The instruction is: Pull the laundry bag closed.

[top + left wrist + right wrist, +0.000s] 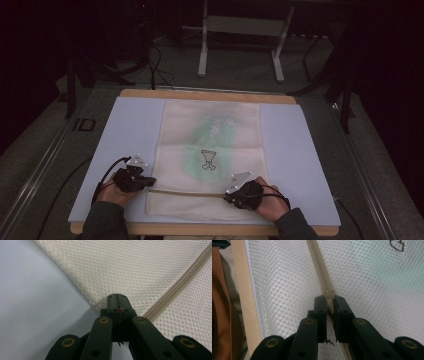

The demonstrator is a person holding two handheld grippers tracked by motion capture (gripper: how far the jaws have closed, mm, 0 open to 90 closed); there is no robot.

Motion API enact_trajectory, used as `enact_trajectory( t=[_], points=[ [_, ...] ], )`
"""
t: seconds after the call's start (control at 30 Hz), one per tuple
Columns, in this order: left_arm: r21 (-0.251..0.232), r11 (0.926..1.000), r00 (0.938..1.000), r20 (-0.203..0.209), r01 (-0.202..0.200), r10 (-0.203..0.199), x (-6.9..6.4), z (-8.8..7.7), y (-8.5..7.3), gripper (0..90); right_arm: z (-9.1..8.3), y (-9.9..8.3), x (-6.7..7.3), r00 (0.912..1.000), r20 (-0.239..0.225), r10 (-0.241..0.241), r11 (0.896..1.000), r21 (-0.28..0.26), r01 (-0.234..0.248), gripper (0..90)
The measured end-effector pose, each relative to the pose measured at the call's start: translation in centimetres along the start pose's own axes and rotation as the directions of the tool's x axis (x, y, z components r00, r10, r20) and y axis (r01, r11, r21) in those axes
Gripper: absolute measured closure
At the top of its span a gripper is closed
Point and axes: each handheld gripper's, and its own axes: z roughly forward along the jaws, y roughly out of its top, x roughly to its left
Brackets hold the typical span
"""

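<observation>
A cream mesh bag (210,130) lies flat on a pale blue mat (130,125), with something green and a dark outline drawing (208,160) showing through it. A beige zipper (187,193) runs across its near end. My left gripper (150,182) sits at the zipper's left end. In the left gripper view, the left gripper (117,297) is shut on the edge of the mesh bag (140,270), beside the zipper (180,281). My right gripper (227,197) is at the zipper's right part. In the right gripper view, the right gripper (329,298) pinches the zipper (318,265).
The mat covers a wooden table whose edge (200,94) shows at the far side and its near edge (244,302) close by the right gripper. A white metal frame (240,30) and cables (155,65) stand on the dark floor beyond.
</observation>
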Motion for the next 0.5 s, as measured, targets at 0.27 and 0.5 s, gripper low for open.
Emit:
enact_trajectory(
  t=[0.27, 0.5],
  points=[
    [-0.001, 1.0000, 1.0000, -0.001, 0.003, -0.003, 0.0, 0.0, 0.0, 90.0, -0.5, -0.8, -0.3, 0.9997, 0.003, 0.024, 1.000, -0.005, -0.024, 82.3],
    [-0.003, 1.0000, 1.0000, 0.000, 0.005, -0.005, 0.0, 0.0, 0.0, 90.0, -0.9, -1.2, -0.5, 0.9993, 0.008, 0.035, 0.999, -0.003, -0.035, 82.3]
  ],
)
